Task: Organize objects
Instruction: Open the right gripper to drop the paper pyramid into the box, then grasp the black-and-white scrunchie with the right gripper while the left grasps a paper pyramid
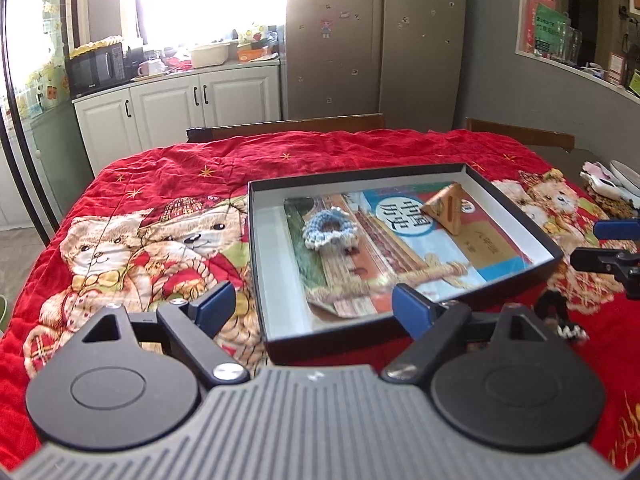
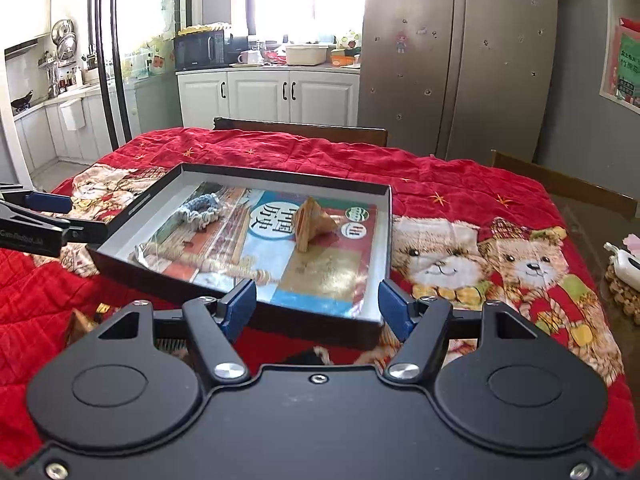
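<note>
- My left gripper (image 1: pixel 310 304) is spread wide and empty, tilted down at the near rim of the black box (image 1: pixel 516 202).
- My right gripper (image 2: pixel 316 306) is half spread, empty.
- In the box: history textbook (image 1: pixel 400 252) reading "中国历史", blue crochet scrunchie (image 1: pixel 326 230), wooden triangle block (image 1: pixel 446 206).

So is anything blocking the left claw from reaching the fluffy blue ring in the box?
Only the near wall of the shallow black box stands between the open left gripper and the blue-and-white crocheted ring. The ring lies on the book with nothing over it, so coming from above looks clear.
</note>
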Demonstrator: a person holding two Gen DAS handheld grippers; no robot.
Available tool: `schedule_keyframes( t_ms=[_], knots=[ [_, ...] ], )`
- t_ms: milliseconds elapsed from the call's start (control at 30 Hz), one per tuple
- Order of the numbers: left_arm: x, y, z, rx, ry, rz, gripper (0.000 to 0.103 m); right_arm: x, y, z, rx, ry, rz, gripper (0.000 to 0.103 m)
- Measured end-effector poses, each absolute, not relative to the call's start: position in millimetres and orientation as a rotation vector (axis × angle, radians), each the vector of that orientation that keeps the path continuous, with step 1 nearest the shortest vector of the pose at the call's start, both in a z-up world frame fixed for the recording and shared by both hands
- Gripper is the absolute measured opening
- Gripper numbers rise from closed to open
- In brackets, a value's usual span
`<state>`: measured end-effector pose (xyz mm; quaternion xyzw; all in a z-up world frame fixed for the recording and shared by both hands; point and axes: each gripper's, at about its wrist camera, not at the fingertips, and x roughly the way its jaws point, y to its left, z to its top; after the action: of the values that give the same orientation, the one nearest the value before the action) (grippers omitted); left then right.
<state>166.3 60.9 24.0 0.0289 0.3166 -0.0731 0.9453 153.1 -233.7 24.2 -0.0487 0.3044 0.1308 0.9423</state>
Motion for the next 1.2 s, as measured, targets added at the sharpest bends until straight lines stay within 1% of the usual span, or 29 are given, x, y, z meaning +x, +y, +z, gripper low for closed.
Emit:
schedule_keyframes(
  t_ms=[133, 300, 467, 633, 900, 1000, 1067, 1200],
  knots=[
    [148, 56, 21, 0.076, 0.642, -0.177, 0.095, 137, -240, 18, -0.109, 0.63, 0.27, 0.066],
    [126, 50, 16, 0.098, 0.64, -0.215, 0.095, 119, -245, 6, -0.105, 0.654, 0.286, 0.065],
    [112, 51, 9, 0.045, 0.657, -0.25, 0.095, 103, -242, -5, -0.141, 0.641, 0.305, 0.063],
    [102, 48, -5, 0.038, 0.674, -0.264, 0.095, 97, -234, -15, -0.167, 0.649, 0.332, 0.056],
    [97, 49, -22, 0.023, 0.673, -0.26, 0.094, 100, -228, -28, -0.176, 0.661, 0.345, 0.047],
    [100, 48, -28, 0.037, 0.675, -0.254, 0.09, 102, -226, -31, -0.19, 0.659, 0.343, 0.044],
    [102, 48, -31, 0.03, 0.687, -0.258, 0.084, 104, -225, -32, -0.201, 0.66, 0.344, 0.041],
    [106, 48, -37, 0.019, 0.708, -0.265, 0.077, 106, -222, -35, -0.215, 0.66, 0.345, 0.038]
  ],
)
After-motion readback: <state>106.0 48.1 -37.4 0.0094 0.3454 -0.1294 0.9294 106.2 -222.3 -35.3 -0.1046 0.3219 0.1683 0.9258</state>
